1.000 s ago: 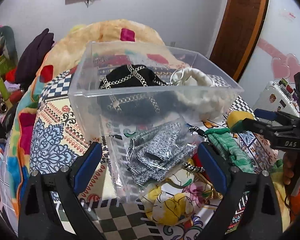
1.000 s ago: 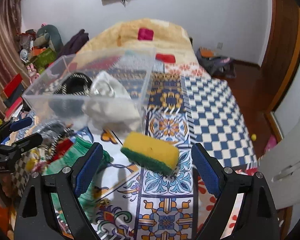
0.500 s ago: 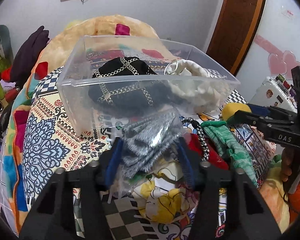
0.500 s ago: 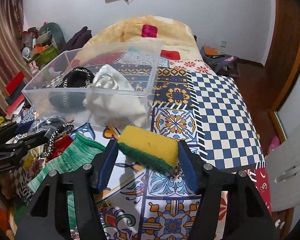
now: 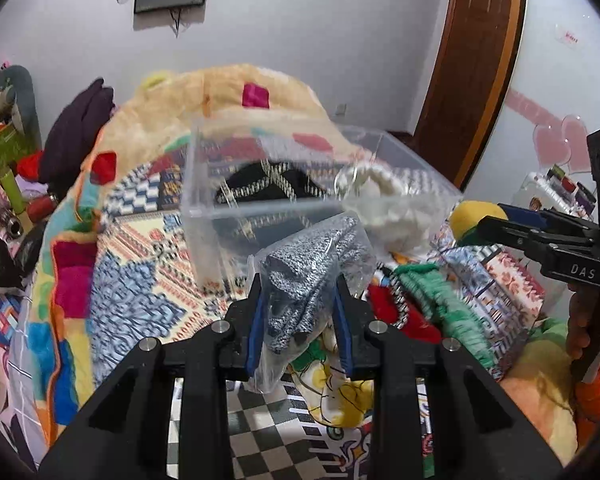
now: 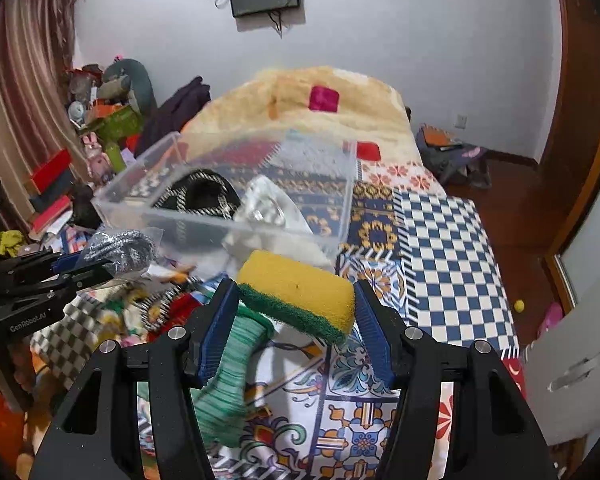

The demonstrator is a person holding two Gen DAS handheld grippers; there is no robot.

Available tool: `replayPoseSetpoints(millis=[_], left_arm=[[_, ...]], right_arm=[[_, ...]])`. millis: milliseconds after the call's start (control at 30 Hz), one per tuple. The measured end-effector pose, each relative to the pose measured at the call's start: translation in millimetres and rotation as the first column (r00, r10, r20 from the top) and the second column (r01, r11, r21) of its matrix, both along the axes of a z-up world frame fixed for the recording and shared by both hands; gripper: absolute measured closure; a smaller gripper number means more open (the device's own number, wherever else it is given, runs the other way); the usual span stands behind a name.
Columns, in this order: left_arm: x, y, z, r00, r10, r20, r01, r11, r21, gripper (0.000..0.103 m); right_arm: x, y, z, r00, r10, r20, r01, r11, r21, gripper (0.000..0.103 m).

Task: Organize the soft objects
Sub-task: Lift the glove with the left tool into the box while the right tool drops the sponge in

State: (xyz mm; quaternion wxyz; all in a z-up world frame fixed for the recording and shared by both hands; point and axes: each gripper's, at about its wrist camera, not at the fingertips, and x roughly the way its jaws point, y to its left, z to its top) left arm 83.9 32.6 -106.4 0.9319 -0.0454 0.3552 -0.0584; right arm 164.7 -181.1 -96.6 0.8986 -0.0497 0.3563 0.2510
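Observation:
My left gripper point(image 5: 298, 308) is shut on a clear bag of grey knit fabric point(image 5: 308, 276) and holds it lifted in front of the clear plastic bin point(image 5: 204, 216). The bin holds a black chain-trimmed item point(image 5: 268, 184) and a white fluffy item point(image 5: 384, 200). My right gripper point(image 6: 296, 316) is shut on a yellow and green sponge point(image 6: 296, 292), lifted above the bed just right of the bin point(image 6: 348, 184). The left gripper with the bag point(image 6: 120, 248) shows at the left of the right wrist view. The sponge point(image 5: 472, 216) shows at the right of the left wrist view.
A green knit cloth point(image 6: 228, 364), a red item point(image 5: 396, 312) and a yellow floral cloth point(image 5: 340, 392) lie on the patterned bedspread point(image 6: 440, 248) in front of the bin. Clutter and books point(image 6: 52, 184) stand at the left. A wooden door point(image 5: 476, 60) is at the right.
Both grippers closed, the left on the bagged grey fabric and the right on the sponge, and both lifted their loads off the bed toward the bin.

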Motion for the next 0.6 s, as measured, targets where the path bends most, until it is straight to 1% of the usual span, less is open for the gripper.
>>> replayPoseSetpoints(millis=[133, 333, 467, 600], left_arm=[[-6, 4, 24, 0.998, 0.001, 0.061, -0.001, 1.0, 0.0, 0.073], [4, 1, 52, 0.99, -0.001, 0.141, -0.002, 1.0, 0.025, 0.073], [16, 3, 62, 0.987, -0.001, 0.163, -0.003, 1.0, 0.023, 0.073], [33, 7, 63, 0.988, 0.006, 0.153, -0.009, 1.0, 0.019, 0.073]], right_arm=[[-2, 5, 13, 0.999, 0.012, 0.045, -0.013, 1.0, 0.017, 0.047], [0, 22, 37, 0.993, 0.042, 0.108, -0.046, 0.998, 0.041, 0.047], [5, 36, 48, 0.987, 0.059, 0.147, -0.066, 0.997, 0.044, 0.047], [15, 46, 52, 0.985, 0.067, 0.162, -0.077, 0.996, 0.056, 0.047]])
